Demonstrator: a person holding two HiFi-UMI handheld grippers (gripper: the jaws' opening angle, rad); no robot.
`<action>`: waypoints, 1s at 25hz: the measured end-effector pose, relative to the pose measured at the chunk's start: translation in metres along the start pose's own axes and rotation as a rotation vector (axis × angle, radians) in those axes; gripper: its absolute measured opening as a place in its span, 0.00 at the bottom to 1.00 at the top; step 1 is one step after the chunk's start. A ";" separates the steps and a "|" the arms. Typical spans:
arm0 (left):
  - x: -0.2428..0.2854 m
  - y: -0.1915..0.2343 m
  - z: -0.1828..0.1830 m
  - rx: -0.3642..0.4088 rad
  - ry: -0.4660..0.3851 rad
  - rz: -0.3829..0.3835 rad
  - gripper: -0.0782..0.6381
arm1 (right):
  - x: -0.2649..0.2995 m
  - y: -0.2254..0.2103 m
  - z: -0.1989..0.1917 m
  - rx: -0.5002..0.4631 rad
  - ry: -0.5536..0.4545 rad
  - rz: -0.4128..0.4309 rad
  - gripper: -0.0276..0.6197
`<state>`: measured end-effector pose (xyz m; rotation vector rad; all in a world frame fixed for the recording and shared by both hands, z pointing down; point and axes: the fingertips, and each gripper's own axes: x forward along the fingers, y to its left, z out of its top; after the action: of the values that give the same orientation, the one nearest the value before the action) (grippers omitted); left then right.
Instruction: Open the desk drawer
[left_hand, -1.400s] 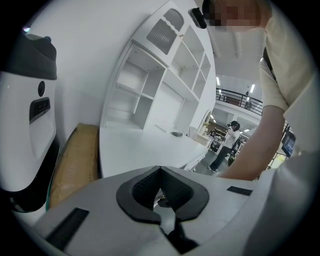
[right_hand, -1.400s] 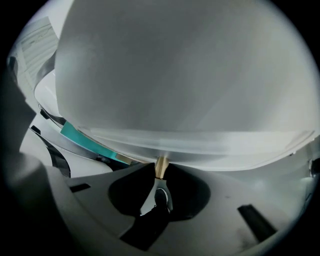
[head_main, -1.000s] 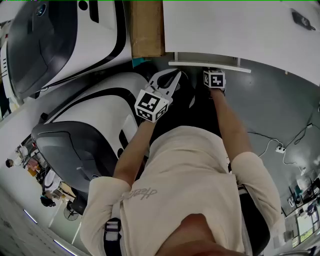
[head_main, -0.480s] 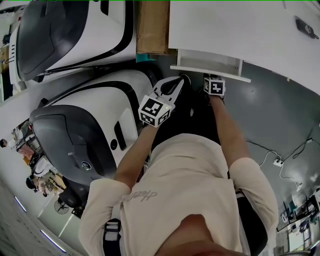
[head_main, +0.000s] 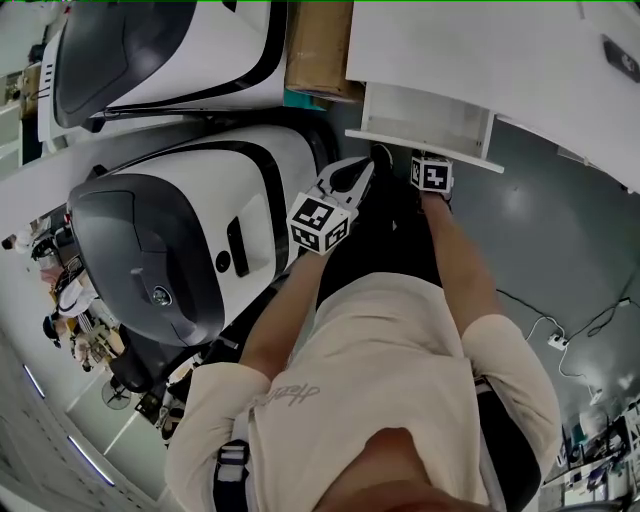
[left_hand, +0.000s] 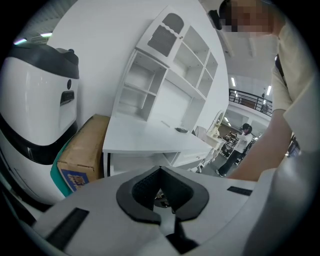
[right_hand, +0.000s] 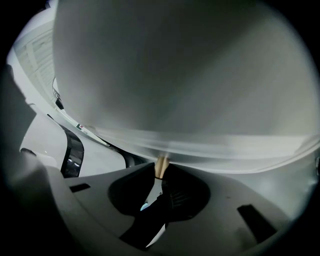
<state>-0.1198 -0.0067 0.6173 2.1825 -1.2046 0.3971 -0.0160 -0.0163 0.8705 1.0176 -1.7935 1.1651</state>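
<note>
White pull-out desk drawer (head_main: 425, 118), long axis crosswise, lies directly above the nearer right claw (right_hand: 161, 169), closed beneath its front lip; left claw (head_main: 365, 166) closed, empty.

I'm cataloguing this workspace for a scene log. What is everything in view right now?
white desk: one, white, upper right
white desk drawer: one, white, partly pulled out under the desktop
white shelf hutch: one, white, on the desk
brown cardboard box: one, brown, left of the desk
white-and-black pod-shaped machines: two, left side
small dark object: one, black, on the desktop
white power strip: one, white, grey floor, right
left gripper: one, white, jaws together, empty
right gripper: one, white, jaws closed, at the drawer front
</note>
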 end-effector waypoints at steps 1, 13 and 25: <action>-0.002 -0.001 -0.002 -0.002 -0.002 0.008 0.11 | -0.001 0.002 -0.003 0.000 0.000 0.005 0.16; -0.022 -0.013 -0.029 -0.015 0.012 0.017 0.11 | -0.006 0.012 -0.031 0.034 -0.012 0.021 0.16; -0.047 -0.006 -0.039 -0.009 0.028 -0.013 0.11 | -0.011 0.015 -0.053 0.079 -0.027 -0.026 0.16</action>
<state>-0.1393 0.0518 0.6208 2.1689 -1.1745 0.4145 -0.0167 0.0394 0.8717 1.1042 -1.7624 1.2203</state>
